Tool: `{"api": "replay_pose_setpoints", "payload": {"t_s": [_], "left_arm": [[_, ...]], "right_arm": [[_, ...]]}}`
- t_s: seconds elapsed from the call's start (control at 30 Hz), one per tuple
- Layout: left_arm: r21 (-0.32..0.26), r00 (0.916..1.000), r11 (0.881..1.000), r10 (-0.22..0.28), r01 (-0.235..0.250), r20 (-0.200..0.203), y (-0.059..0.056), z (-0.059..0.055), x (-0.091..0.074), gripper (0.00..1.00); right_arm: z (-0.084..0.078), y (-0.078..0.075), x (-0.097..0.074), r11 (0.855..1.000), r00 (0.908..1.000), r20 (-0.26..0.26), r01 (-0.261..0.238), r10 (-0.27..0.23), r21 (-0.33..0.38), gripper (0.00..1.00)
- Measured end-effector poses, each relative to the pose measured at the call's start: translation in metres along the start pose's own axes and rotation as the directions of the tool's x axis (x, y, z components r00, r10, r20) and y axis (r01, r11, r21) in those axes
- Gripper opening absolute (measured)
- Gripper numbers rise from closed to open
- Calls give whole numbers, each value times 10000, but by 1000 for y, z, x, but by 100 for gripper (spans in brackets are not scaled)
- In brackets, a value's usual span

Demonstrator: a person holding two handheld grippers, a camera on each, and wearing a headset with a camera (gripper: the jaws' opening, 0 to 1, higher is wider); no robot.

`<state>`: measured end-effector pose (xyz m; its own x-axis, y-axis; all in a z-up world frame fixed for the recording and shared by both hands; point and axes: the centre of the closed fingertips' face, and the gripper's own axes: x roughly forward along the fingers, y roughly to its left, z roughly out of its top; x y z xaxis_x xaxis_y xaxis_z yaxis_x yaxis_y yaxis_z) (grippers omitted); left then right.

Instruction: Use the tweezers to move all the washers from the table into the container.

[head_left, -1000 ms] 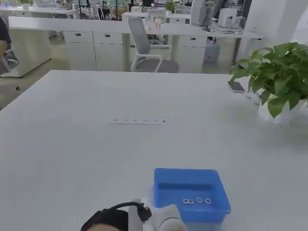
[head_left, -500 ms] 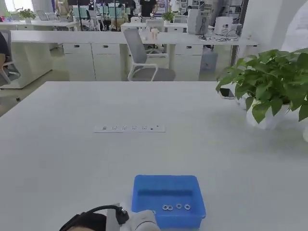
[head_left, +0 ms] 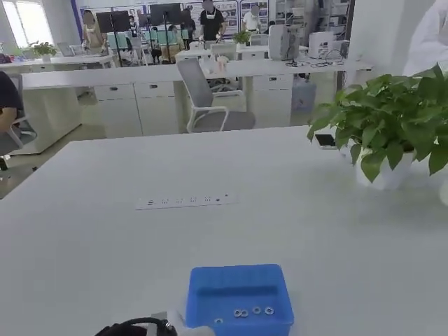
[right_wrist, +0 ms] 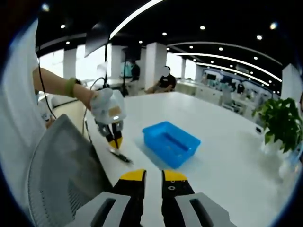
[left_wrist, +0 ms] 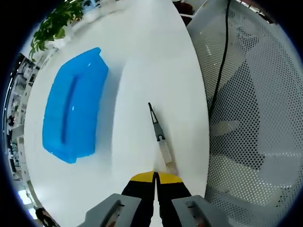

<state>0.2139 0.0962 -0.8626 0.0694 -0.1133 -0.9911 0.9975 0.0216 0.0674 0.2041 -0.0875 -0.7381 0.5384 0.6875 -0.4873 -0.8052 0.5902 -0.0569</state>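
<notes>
In the left tongs [left_wrist: 154, 176], the tweezers [left_wrist: 158, 135]; in the container [head_left: 234, 280], the washers [head_left: 256, 310].
Jaws pinched closed on the tweezers' rear end, tip on the desk [left_wrist: 142, 56] just beside the blue container; right tongs [right_wrist: 153, 177] a narrow gap apart, gripping nothing, well back from the container. A row of washers on the container floor, near its front wall.
</notes>
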Motion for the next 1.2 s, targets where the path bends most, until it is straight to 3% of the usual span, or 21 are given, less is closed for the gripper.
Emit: {"api": "replay_pose_setpoints", "payload": {"t_s": [0.07,0.17,0.3,0.37,0.4,0.53,0.57,0.73,0.8,0.9,1.0,1.1,1.2], "left_arm": [[557,9999,9984,81,-86,92,4,5,1,0],[482,9997,9987,187,-194,159,10,6,-1,0],[-665,9941,9978,125,-53,1079,16,12,-12,0],[-1258,9834,9920,110,121,1811,14,19,-19,0],[-1268,9737,9901,-308,607,2258,7,23,-23,0],[-1992,9513,9710,-678,1322,3006,-2,26,-23,0],[-2283,9422,9579,-949,1743,3212,-7,27,-22,0],[-3100,9119,9168,-1176,2518,3931,-9,31,-16,4],[-3229,9162,9122,-1177,2523,3831,-7,30,-13,4],[-3234,9327,9192,-1069,2248,3444,-5,26,-6,4],[-3295,9290,9155,-1067,2309,3544,-4,29,-7,3],[-3135,9343,9242,-1052,2183,3405,-5,30,-6,2],[-2990,9319,9279,-1124,2225,3448,-5,33,-7,2]], "right_arm": [[1,-1,-1,10000,10000,60,39,-39,32,10],[2,-1,-2,10000,9998,164,69,-70,67,10],[1,-2,-1,10000,9999,160,59,-59,14,10],[1,-2,0,10000,9998,177,71,-71,10,9],[2,-2,0,10000,9998,189,57,-57,20,9],[2,-2,2,10000,9998,189,-28,29,-38,9],[1,-2,2,10000,9998,186,-32,33,-34,9],[1,-2,1,10000,9997,258,-3,2,18,9],[0,-1,1,10000,9997,237,-21,20,14,9],[-1,0,2,9999,9998,140,-109,110,-61,9],[-3,2,4,9998,9999,37,-169,169,-129,9],[-3,3,4,9997,9998,-9,-202,202,-139,9],[-4,3,5,9996,9996,-43,-263,262,-131,9]]}}
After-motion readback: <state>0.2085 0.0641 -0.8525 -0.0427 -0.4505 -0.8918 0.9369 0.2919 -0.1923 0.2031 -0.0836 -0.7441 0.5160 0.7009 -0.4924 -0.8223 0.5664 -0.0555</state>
